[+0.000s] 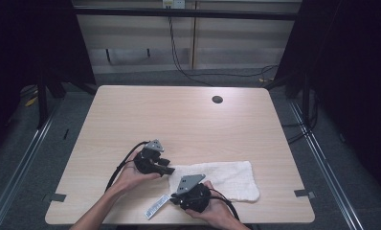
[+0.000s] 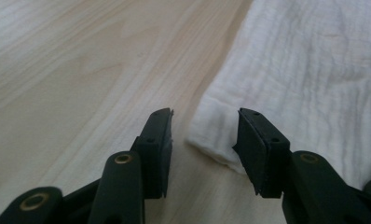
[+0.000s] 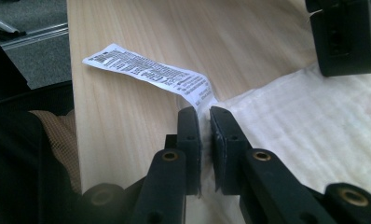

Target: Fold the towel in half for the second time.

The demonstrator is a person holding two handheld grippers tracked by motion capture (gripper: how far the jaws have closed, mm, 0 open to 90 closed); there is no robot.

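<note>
A white towel (image 1: 227,179) lies flat near the table's front edge, with a printed care label (image 1: 156,207) sticking out at its near left corner. My right gripper (image 1: 173,201) is at that corner. In the right gripper view its jaws (image 3: 205,114) are nearly together, pinching the towel's (image 3: 314,121) edge where the label (image 3: 146,72) is attached. My left gripper (image 1: 169,170) rests at the far left corner. Its jaws (image 2: 204,128) stand apart on either side of the towel's (image 2: 305,70) corner, and the pads do not touch the cloth.
The light wooden table (image 1: 179,120) has a round cable hole (image 1: 217,99) at the back. Tape marks (image 1: 58,197) (image 1: 305,193) sit near the front corners. The front edge runs close under my right hand. Cables lie on the floor behind the table.
</note>
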